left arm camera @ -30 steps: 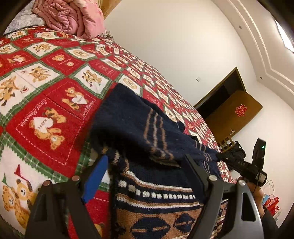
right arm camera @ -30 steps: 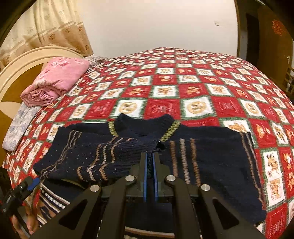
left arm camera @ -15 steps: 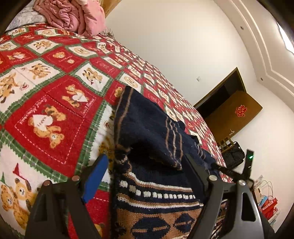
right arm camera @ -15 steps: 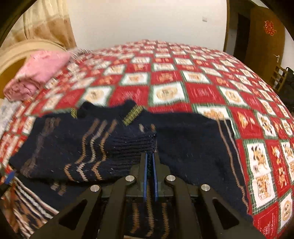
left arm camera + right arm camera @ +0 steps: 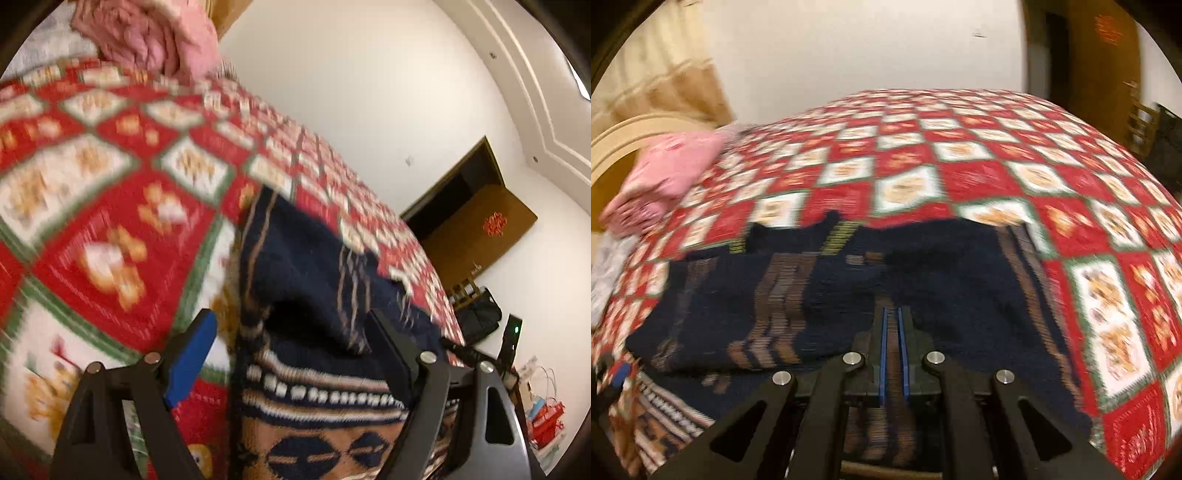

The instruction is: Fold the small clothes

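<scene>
Lying spread on the red-and-white patchwork bedspread (image 5: 979, 173), the dark navy sweater (image 5: 960, 295) sits near the bed's close edge, with a pink bundle of cloth (image 5: 665, 173) well apart at the far left by the headboard. Its left sleeve (image 5: 746, 306) is already folded across the chest, striped cuff toward the middle. In the left wrist view the left gripper (image 5: 295, 332) hangs with its jaws wide apart, straddling the patterned hem (image 5: 321, 398) without pressing on it. The right gripper (image 5: 894, 332) has its blue pads nearly together; the picture is too blurred to tell whether a pinch of knit sits between them, though striped fabric shows in the slit. The risk, as I judge it, is on that right side: if the pads carry a fold of cloth while moving, the laid sleeve could drag back and undo the fold; the loose knit could also snag on a fingertip. On the left, the open jaws may bunch the hem. The sweater's long axis runs from hem to collar (image 5: 834, 236), near edge to far, collar pointing away toward the wall, shoulders lying across the view.
</scene>
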